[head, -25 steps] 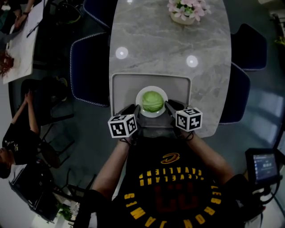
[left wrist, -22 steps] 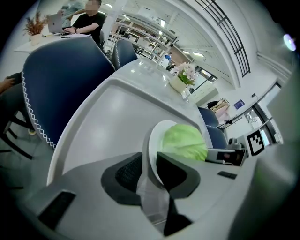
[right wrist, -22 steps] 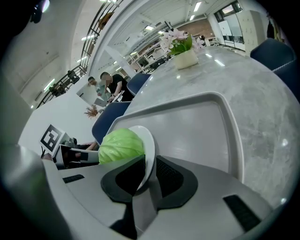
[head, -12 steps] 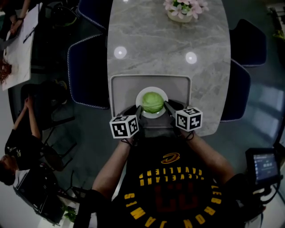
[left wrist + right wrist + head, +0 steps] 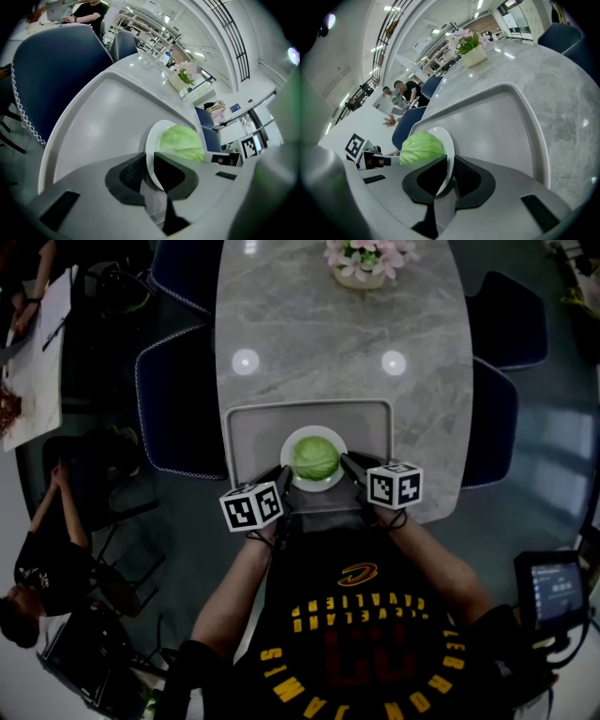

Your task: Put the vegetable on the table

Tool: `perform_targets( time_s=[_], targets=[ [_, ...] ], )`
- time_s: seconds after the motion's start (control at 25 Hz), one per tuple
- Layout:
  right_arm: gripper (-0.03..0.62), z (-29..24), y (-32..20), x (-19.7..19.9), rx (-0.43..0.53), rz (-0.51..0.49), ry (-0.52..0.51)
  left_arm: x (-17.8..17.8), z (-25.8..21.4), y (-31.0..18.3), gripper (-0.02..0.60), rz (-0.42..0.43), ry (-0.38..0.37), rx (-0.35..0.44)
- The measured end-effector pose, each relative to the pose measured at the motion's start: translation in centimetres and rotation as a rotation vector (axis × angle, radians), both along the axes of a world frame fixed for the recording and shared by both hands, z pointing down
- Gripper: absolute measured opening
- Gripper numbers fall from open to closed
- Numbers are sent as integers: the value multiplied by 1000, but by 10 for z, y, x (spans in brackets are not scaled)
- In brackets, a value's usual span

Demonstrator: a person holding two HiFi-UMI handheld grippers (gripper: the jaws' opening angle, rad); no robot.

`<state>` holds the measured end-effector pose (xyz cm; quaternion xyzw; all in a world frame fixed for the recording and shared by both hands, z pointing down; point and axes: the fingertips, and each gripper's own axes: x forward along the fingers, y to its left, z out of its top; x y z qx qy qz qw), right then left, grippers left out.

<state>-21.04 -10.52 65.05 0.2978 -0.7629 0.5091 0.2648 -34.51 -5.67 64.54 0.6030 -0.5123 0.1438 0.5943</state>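
Pinching plate (image 5: 317, 430) rim: left gripper (image 5: 284, 475), right gripper (image 5: 348, 463)

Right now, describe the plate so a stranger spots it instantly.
At the grey marble table's near end lies a grey tray. Within it is the round white plate, carrying a green cabbage, its rim pinched by the left gripper and right gripper.

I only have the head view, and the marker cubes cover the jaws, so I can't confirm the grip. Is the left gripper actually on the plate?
Observer: Yes. Its own view shows the left gripper shut on the rim of the plate, a pad on each face.
Operator: And the right one?
Observer: The right gripper is likewise shut on the rim, on the opposite side of the cabbage.
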Motion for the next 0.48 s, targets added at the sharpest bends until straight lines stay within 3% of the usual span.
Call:
perform_targets(
  time_s=[0.48],
  targets=[
    [52, -10, -2, 14, -4, 108, -7, 10, -11, -16, 51, 42, -14, 32]
  ],
)
